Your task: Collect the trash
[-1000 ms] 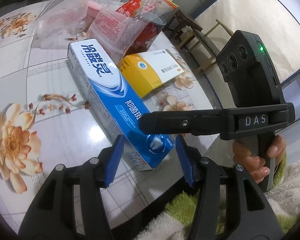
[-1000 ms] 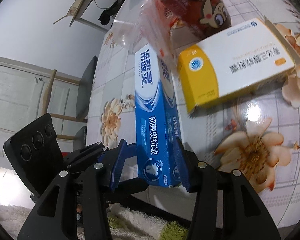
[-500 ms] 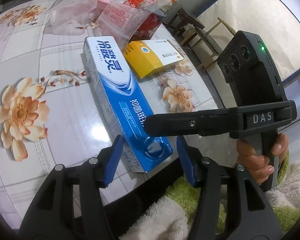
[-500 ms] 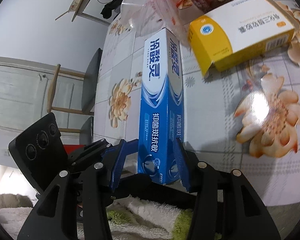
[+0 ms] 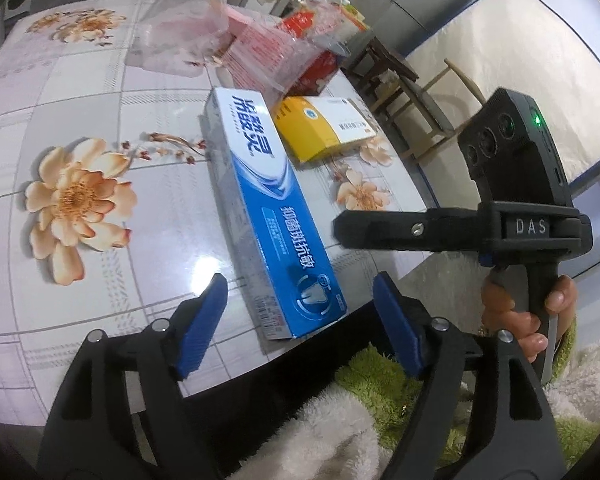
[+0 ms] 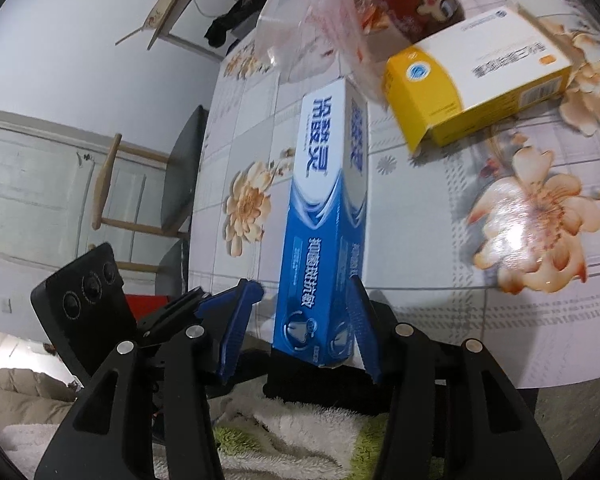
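Two boxes lie on the floral table [image 5: 100, 272]: one blue toothpaste box [image 5: 268, 208] at the near edge, one yellow box [image 5: 320, 128] farther right. The left gripper [image 5: 300, 320] has just widened, clear of the toothpaste box. The right gripper [image 6: 306, 320] half-open; only its right pad touches it.

Left gripper [image 5: 298, 316] jaws just opening

We saw even indoor light, glare on the glossy table [image 5: 100, 272], fisheye-curved edges, and slight blur.
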### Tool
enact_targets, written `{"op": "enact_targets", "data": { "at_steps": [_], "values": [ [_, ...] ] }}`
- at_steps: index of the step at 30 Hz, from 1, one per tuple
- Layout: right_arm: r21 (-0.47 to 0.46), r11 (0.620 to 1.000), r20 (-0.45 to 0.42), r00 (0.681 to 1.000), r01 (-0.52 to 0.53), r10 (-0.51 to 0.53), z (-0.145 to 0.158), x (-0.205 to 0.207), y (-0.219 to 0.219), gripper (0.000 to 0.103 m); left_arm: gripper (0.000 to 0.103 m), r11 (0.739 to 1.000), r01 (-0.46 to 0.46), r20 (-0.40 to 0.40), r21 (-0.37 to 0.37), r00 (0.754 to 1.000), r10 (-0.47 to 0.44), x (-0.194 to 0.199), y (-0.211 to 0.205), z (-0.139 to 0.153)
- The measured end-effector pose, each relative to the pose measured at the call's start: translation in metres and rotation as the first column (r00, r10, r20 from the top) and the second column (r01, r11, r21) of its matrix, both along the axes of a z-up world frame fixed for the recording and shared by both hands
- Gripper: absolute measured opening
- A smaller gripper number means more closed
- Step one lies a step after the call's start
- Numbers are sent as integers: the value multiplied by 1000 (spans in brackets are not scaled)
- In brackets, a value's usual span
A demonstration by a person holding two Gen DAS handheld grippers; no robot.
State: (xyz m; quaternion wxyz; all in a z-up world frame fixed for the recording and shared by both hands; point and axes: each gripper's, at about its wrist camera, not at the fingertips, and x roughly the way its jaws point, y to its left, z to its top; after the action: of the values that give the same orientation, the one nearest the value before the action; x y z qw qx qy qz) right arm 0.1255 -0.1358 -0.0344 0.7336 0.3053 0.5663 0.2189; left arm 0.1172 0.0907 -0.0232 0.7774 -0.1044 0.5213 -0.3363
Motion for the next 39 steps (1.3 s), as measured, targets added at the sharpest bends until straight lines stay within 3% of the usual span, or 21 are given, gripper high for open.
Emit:
{"op": "enact_targets", "data": {
  "at_steps": [7,14,19,24,26,27,29,33,35,39],
  "values": [
    [12,996,70,994,85,-85,20,-10,-29,56,77,999,-44,37,1,998,44,1,4,13],
    [-33,966,83,964,257,-253,29,-19,-77,61,78,997,-67,40,-33,997,68,9,-7,17],
    [-54,923,57,924,381,-379,23,-1,-108,65,78,997,-76,21,-17,997,76,22,-23,13],
    [-95,851,3,855,516,-518,8,28,-132,65,78,995,-83,59,54,995,80,31,-44,9],
    [-129,835,35,844,534,-535,13,34,-135,65,78,994,-81,72,77,994,76,33,-48,8],
    [-177,823,99,842,539,-530,23,35,-132,65,78,993,-83,77,88,994,76,34,-49,7],
    [-256,815,195,854,520,-483,37,39,-123,65,78,990,-91,89,111,993,81,35,-51,4],
    [-381,790,299,873,480,-386,45,56,-117,65,78,982,-100,105,162,991,84,40,-52,-3],
    [-439,773,291,886,458,-360,37,72,-122,65,78,979,-102,111,178,990,83,41,-53,-4],
    [-432,814,213,920,390,-328,16,93,-136,55,77,979,-106,102,174,991,89,42,-51,-5]
  ]
}}
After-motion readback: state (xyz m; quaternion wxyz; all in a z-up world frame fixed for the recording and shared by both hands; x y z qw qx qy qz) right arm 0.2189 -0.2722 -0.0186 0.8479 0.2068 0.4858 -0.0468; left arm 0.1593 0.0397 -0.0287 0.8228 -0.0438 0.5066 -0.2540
